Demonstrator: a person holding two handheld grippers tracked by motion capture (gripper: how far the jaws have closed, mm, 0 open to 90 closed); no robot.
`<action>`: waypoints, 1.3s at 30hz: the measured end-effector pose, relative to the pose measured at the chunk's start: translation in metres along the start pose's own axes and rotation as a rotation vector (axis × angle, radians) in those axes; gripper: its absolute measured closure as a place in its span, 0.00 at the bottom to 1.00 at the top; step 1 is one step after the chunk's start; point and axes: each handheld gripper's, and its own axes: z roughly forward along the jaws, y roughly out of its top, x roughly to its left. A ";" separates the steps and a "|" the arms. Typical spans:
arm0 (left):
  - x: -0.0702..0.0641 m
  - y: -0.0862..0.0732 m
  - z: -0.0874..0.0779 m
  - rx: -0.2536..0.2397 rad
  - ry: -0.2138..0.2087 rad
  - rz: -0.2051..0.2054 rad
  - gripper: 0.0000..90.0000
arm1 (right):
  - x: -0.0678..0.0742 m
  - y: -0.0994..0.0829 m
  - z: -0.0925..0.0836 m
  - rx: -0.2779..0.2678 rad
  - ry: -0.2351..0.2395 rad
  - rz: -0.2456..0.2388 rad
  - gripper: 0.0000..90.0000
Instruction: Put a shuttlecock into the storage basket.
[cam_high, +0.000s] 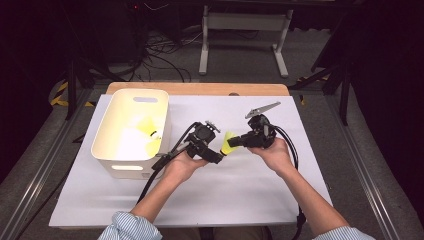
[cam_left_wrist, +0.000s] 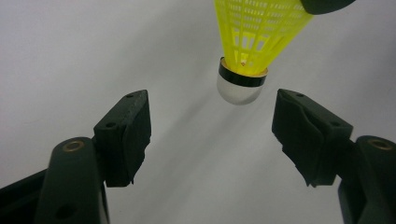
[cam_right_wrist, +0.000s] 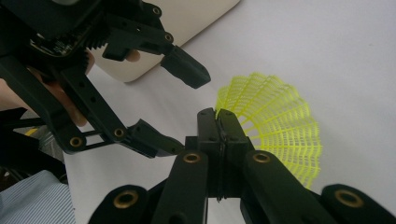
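A yellow plastic shuttlecock (cam_high: 228, 144) with a white cork tip hangs above the white table between the two hands. My right gripper (cam_high: 234, 143) is shut on the edge of its mesh skirt (cam_right_wrist: 275, 121), the jaws (cam_right_wrist: 218, 116) pressed together on the rim. My left gripper (cam_high: 219, 146) faces it from the left, open. In the left gripper view the cork (cam_left_wrist: 241, 86) points down toward the gap between the wide-apart jaws (cam_left_wrist: 212, 105), just ahead of them and touching neither pad. The right gripper view shows the left gripper (cam_right_wrist: 182, 112) with both its fingers spread beside the skirt.
A white plastic bin (cam_high: 150, 93) stands at the table's left, with another yellow shuttlecock (cam_high: 148, 126) inside. The white table sheet (cam_high: 225, 200) lies on a wooden top. Cables trail from both grippers toward the front edge.
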 end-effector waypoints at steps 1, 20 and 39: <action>0.000 0.000 0.001 0.001 -0.001 0.000 0.33 | 0.001 0.000 0.000 -0.001 0.004 0.001 1.00; -0.005 0.002 0.014 0.017 -0.047 0.030 0.54 | 0.009 0.003 0.006 -0.011 0.041 -0.012 1.00; -0.006 0.002 0.012 0.050 -0.051 0.051 0.72 | 0.007 0.001 0.008 -0.015 0.038 -0.006 0.99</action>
